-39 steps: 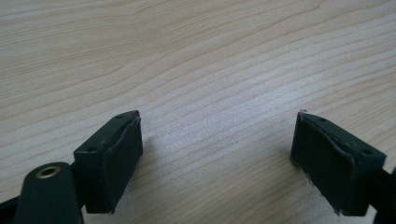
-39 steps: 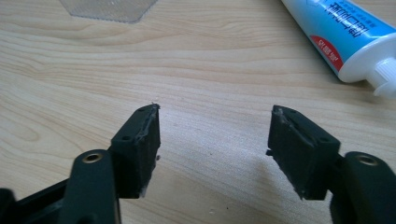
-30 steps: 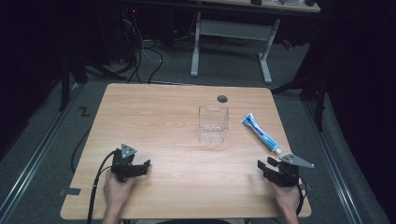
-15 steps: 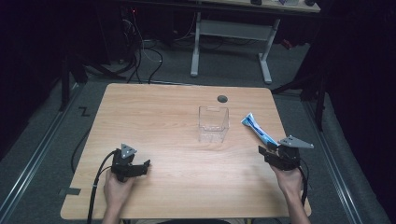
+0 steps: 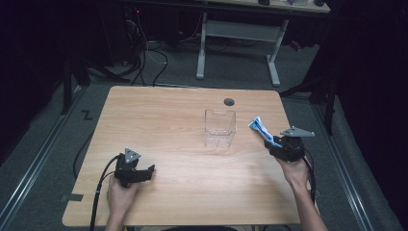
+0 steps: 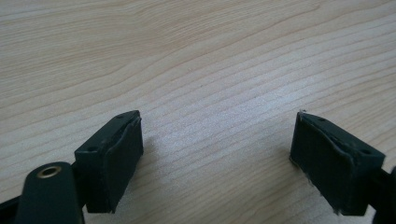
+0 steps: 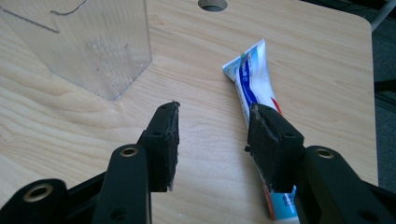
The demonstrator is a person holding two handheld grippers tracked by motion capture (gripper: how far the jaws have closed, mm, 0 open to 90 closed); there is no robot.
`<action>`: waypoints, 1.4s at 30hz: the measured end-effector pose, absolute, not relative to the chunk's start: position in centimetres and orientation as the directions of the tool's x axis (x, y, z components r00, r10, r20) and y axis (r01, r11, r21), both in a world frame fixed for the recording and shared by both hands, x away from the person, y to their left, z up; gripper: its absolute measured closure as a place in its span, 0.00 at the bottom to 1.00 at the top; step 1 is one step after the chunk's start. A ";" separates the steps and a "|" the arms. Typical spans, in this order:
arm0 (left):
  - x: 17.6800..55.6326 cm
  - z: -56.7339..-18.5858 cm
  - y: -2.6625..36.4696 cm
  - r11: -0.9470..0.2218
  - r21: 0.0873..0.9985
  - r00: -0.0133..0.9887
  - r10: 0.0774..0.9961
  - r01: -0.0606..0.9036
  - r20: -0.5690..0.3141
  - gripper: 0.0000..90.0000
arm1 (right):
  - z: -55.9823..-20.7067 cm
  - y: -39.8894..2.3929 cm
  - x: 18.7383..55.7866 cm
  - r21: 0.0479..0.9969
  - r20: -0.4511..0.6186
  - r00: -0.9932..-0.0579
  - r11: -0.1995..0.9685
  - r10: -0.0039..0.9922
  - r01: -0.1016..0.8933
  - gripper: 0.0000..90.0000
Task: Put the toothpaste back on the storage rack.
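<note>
Between the right gripper (image 7: 212, 140)'s two black jaws lay only bare wood, the jaws standing apart with a clear gap and pinching nothing. Its right-hand finger (image 7: 268, 144) sat over the near part of the toothpaste tube (image 7: 252, 77), hiding a stretch of it, so the tube lay just outside the gap rather than inside it; whether the finger touched the tube could not be told. The tube rested flat on the table (image 7: 322, 60), white with blue and red print, its flat crimped end pointing away from the gripper. Farther off to the left of those jaws stood a clear plastic box (image 7: 88, 42), upright and open at the top, near the tube but apart from it. Beyond both, a round hole (image 7: 212, 4) was cut in the tabletop.

From the high view, the right gripper (image 5: 281, 149) was near the table's right edge, held by the right hand (image 5: 294, 171), with the tube (image 5: 262, 131) slanting away from it toward the box (image 5: 220, 127).

The left gripper (image 6: 217, 154) had its jaws spread wide over plain wood grain, holding nothing. From above, it (image 5: 137, 174) rested at the table's near left, in the left hand (image 5: 120, 195), well apart from the box and tube.
</note>
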State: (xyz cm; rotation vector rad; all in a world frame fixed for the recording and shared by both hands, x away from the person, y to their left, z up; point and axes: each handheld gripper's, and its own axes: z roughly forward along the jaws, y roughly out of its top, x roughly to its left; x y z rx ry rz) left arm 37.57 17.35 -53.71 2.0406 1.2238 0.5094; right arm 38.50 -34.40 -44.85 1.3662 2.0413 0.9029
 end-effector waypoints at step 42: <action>37.6 -53.7 17.4 -0.314 0.731 0.478 0.878 0.606 -0.018 0.20 | -46.9 -32.1 47.5 0.598 -0.186 -0.321 0.366 0.929 0.713 0.51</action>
